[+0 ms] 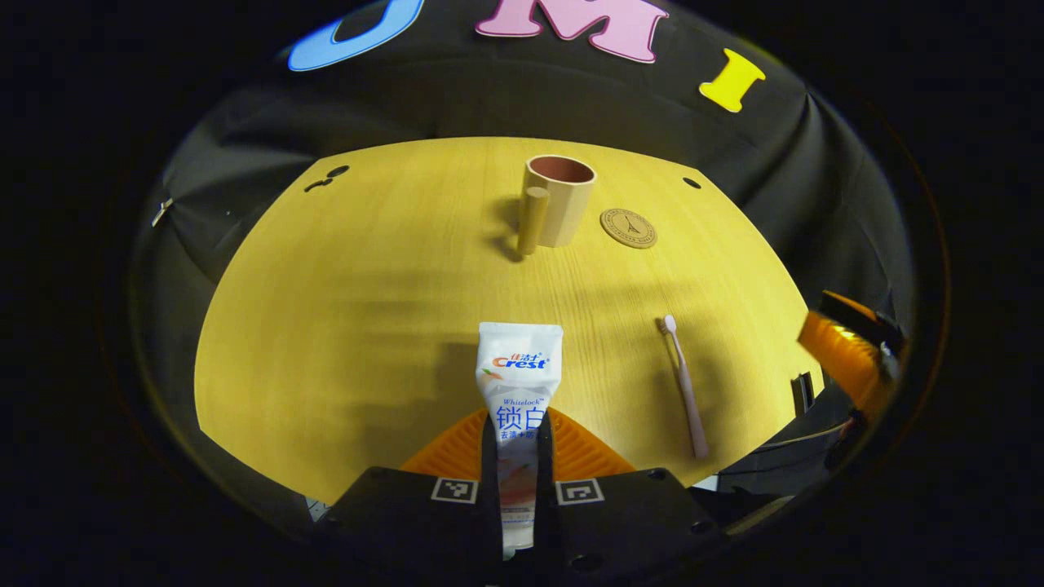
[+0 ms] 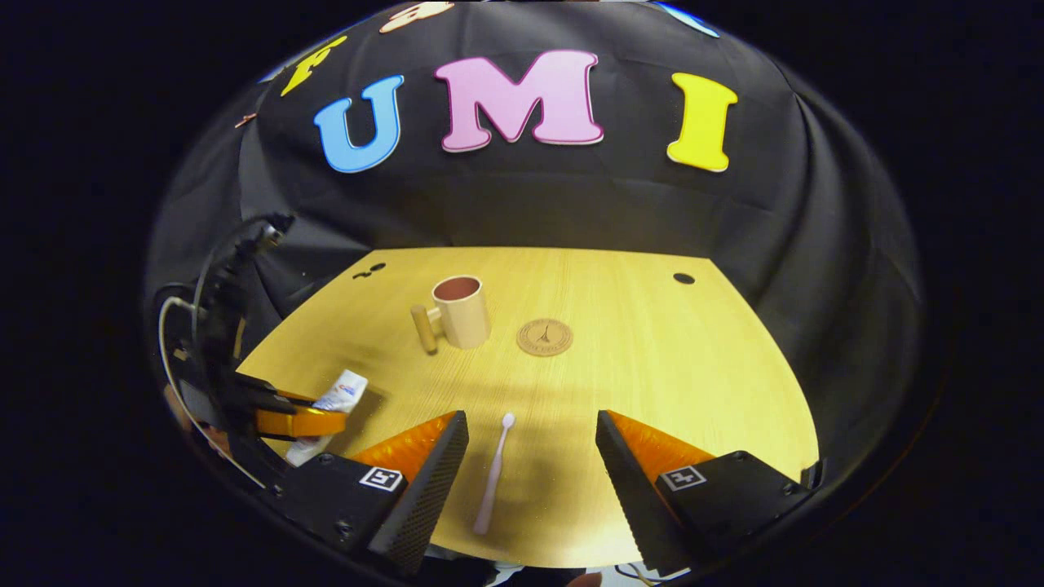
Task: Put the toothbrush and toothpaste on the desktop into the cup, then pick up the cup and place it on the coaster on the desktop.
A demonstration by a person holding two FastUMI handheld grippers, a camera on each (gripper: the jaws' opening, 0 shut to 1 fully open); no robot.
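- I had the left gripper (image 1: 518, 456) clamped on the toothpaste (image 1: 517, 383). Both fingers pressed the tube near its cap end, and the crimped end pointed straight ahead along the fingers.
- The cup (image 1: 557, 198) stood upright directly ahead of the held tube, toward the far edge of the table (image 1: 326, 326). Its mouth was open and empty, and its handle sat on the near left side.
- I judged that the tube's long axis already lined up with the path to the cup. The coming move would call for a lift, a forward carry and a tip down into the mouth.
- The coaster (image 1: 628, 227) lay flat just to the right of the cup, apart from it and bare.
- The right gripper (image 2: 530, 465) had its jaws spread wide with nothing between the fingers but the toothbrush (image 2: 494, 473) below on the table.
- The toothbrush lay near the table's front edge, long axis running along the right gripper's fingers, head toward the cup. The right gripper was plainly the nearer one to it.
- Nothing stood on the table between the tube and the cup. The cup's handle was the one part I judged the tube might clip on approach.
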